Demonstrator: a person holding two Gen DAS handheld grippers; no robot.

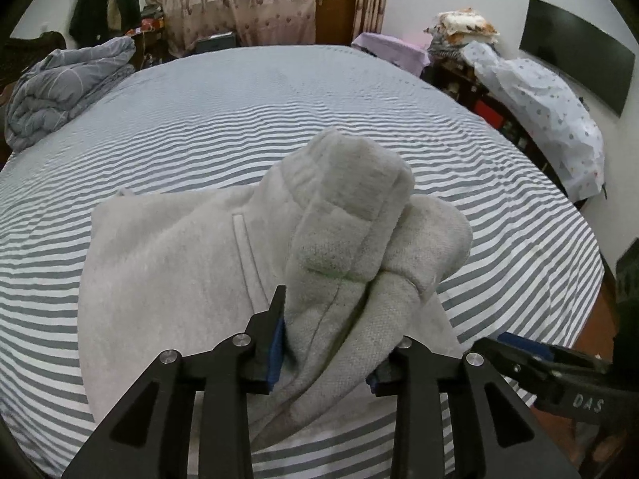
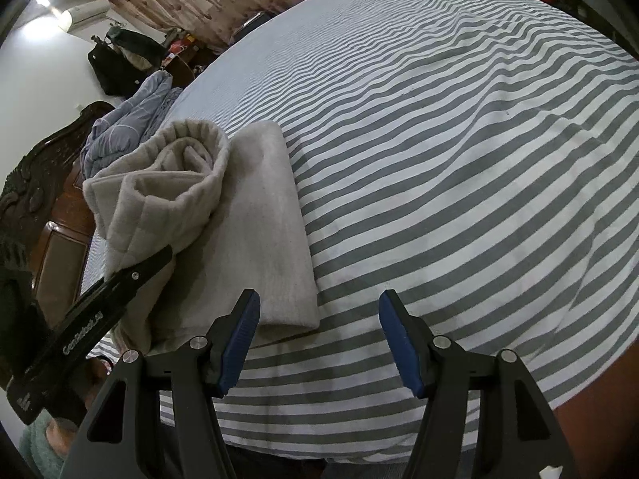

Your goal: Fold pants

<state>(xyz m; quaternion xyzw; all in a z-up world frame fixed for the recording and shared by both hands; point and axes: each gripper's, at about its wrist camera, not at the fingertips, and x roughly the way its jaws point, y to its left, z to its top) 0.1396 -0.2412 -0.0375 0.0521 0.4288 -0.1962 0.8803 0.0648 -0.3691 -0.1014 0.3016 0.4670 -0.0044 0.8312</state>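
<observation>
Light grey fleece pants (image 1: 171, 271) lie partly folded on the striped bed. My left gripper (image 1: 327, 343) is shut on a bunched end of the pants and holds it lifted above the flat part; the lifted end bulges up in front of the camera. In the right wrist view the same pants (image 2: 259, 219) lie at the left, with the raised end (image 2: 167, 183) held by the left gripper (image 2: 131, 275). My right gripper (image 2: 319, 343) is open and empty, over the bedsheet just right of the pants' near edge.
The bed (image 1: 279, 99) has a grey-and-white striped sheet. A crumpled grey duvet (image 1: 60, 88) lies at its far left. Furniture with bedding (image 1: 539, 99) stands along the right side. A dark wooden headboard (image 2: 48, 183) is at the left of the right wrist view.
</observation>
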